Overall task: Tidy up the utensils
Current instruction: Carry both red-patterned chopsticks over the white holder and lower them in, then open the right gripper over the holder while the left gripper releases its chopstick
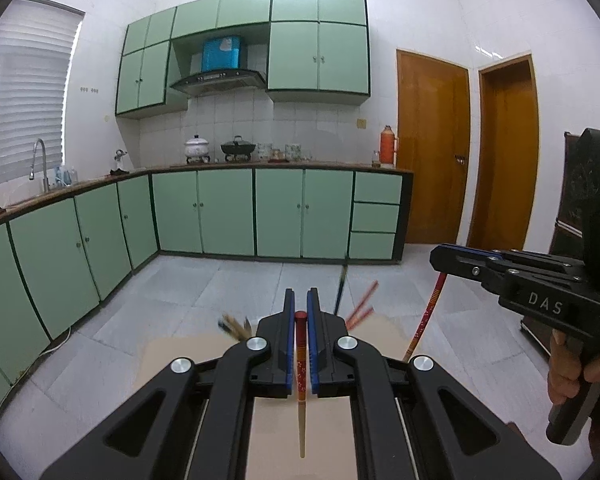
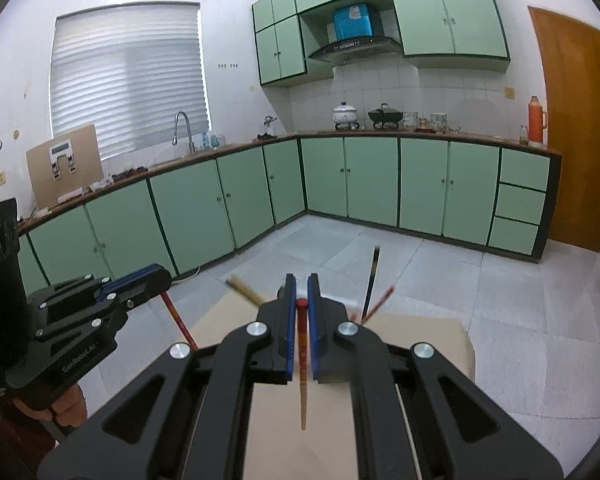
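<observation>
My left gripper [image 1: 301,304] is shut on a red-topped chopstick [image 1: 301,364] that hangs point-down above a beige table [image 1: 300,436]. My right gripper [image 2: 301,290] is shut on a matching red-topped chopstick [image 2: 302,360], also point-down. Each gripper shows in the other's view, the right gripper [image 1: 440,256] with its chopstick [image 1: 428,312], the left gripper [image 2: 160,276] with its chopstick [image 2: 178,320]. Several more chopsticks stand beyond the fingers: brown ones [image 1: 236,326], a dark one [image 1: 342,286] and red ones [image 1: 362,308]. What holds them is hidden.
A green L-shaped kitchen counter [image 1: 204,212] with a sink tap [image 1: 40,160], pots [image 1: 198,146] and an orange flask [image 1: 388,146] runs along the far walls. Wooden doors [image 1: 432,148] are at the right. Grey tiled floor [image 1: 204,292] lies between.
</observation>
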